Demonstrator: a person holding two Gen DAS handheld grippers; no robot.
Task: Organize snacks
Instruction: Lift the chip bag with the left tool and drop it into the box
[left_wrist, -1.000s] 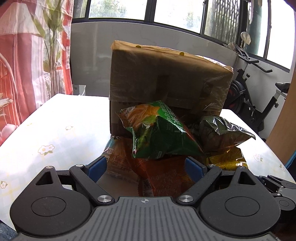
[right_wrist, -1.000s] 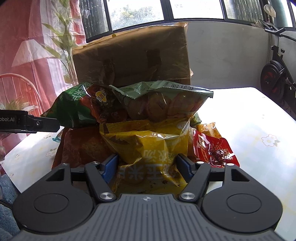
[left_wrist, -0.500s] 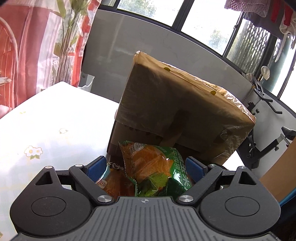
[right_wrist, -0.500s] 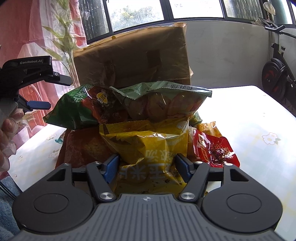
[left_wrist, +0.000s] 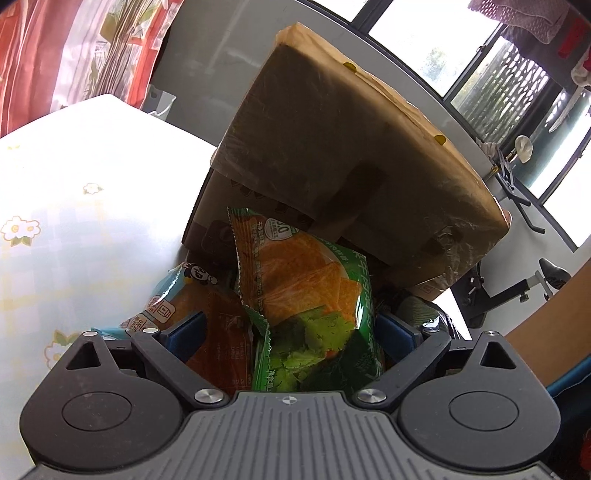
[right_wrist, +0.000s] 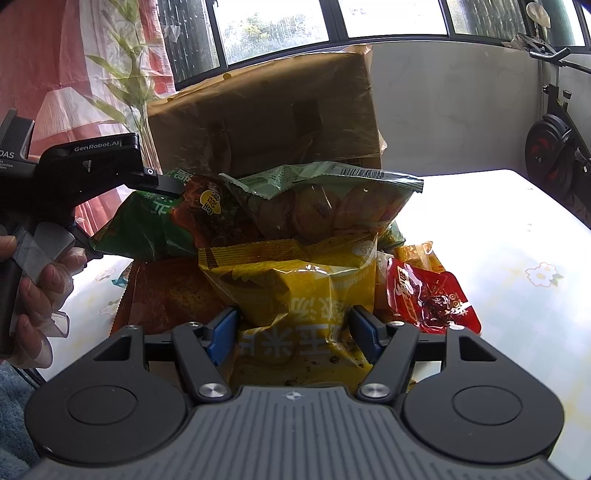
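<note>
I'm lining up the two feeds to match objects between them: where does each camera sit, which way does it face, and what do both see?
Left wrist: on the left gripper, tilted, aimed down at the green chip bag between its open blue pads, cardboard box behind.
Right wrist: on the right gripper, facing the pile; the yellow snack bag lies between its pads; the person's hand and left gripper show at the left edge.
Shared: the box, green chip bag and flowered table.

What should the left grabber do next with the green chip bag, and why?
Probably squeeze shut. The green chip bag already sits between the left gripper's open blue pads, on top of the pile before the cardboard box, so closing should catch it. The right gripper waits, open, around the yellow bag.
</note>
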